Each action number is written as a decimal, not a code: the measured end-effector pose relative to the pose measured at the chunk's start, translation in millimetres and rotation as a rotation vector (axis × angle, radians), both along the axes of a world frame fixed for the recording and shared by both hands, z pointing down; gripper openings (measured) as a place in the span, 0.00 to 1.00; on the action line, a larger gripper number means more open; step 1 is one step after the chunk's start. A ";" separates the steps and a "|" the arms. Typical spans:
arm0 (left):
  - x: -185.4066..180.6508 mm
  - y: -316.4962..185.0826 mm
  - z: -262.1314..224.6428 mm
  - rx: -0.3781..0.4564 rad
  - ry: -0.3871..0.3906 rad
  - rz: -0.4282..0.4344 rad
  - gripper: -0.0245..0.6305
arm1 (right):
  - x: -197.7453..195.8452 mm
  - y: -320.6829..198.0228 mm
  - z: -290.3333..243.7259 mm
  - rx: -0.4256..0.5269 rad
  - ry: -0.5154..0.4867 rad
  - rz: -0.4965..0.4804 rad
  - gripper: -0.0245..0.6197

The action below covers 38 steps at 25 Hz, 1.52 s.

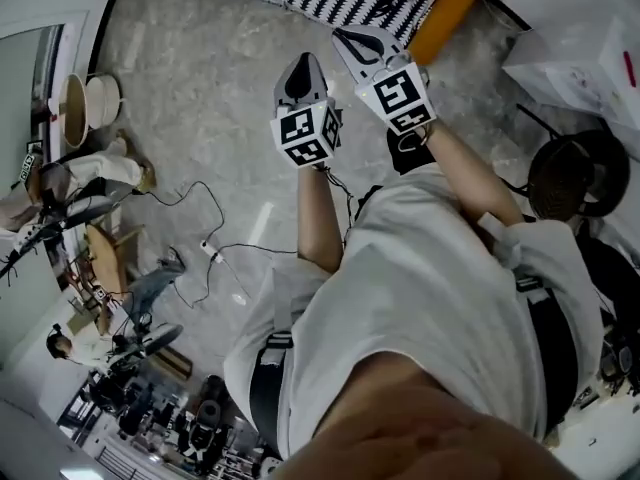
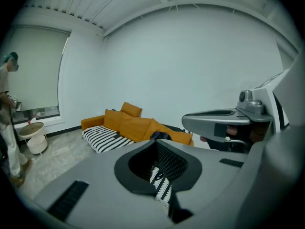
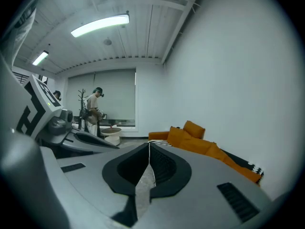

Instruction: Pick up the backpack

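Plainly shut – hand-held grippers (image 1: 302, 74) (image 1: 362, 44) (both empty)

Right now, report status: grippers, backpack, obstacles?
Left gripper shut, empty. Right gripper shut, empty. Dark item on orange sofa, possibly the backpack. No obstacle seen ahead.

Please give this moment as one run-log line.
left gripper: shut, empty | right gripper: shut, empty | both point toward orange sofa | dark item on it, maybe backpack: not held
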<state>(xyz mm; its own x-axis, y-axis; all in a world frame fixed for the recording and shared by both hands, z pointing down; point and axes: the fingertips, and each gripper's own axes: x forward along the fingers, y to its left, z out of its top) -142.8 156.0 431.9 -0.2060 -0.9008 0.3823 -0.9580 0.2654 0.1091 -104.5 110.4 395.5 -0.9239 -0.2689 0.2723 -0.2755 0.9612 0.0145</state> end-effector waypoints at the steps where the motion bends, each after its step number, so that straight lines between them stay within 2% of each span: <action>1: 1.4 -17.0 -0.5 -0.005 -0.006 0.011 0.06 | 0.8 -14.9 0.5 0.004 0.011 0.005 0.10; 4: -0.8 -63.6 -4.9 -0.013 -0.044 0.034 0.06 | 0.8 -56.3 1.1 0.004 0.030 0.030 0.10; 7: -0.5 -102.3 -10.0 -0.015 -0.051 0.075 0.06 | 1.4 -95.0 -2.1 -0.011 0.027 0.068 0.10; 10: 4.5 -126.6 -10.5 -0.033 -0.065 0.127 0.06 | 6.1 -120.0 -4.7 -0.025 0.017 0.098 0.10; 15: 1.3 -165.1 -14.6 -0.036 -0.058 0.146 0.06 | 12.4 -152.3 -12.4 -0.016 -0.008 0.134 0.10; 20: 7.6 -207.7 -9.1 -0.063 -0.060 0.235 0.06 | 11.9 -191.4 -18.1 -0.006 -0.017 0.173 0.10; 25: 10.0 -259.2 13.3 -0.083 -0.030 0.320 0.06 | 19.8 -234.6 1.3 -0.041 0.020 0.237 0.10; 31: -6.4 -323.1 39.5 -0.137 -0.020 0.409 0.06 | 15.5 -291.3 32.6 -0.100 0.052 0.326 0.10; 35: -22.6 -359.0 52.1 -0.149 -0.019 0.467 0.06 | 1.9 -317.8 53.5 -0.114 0.136 0.358 0.10; 38: -44.2 -387.4 69.1 -0.195 -0.050 0.503 0.06 | -17.8 -332.4 67.8 -0.135 0.173 0.360 0.10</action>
<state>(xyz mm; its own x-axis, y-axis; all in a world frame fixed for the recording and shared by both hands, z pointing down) -187.0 -231.3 501.0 0.2103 -0.8063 0.5529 -0.9747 -0.2170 0.0543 -122.3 -222.0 463.4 -0.7152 -0.5171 0.4703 -0.5983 0.8007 -0.0294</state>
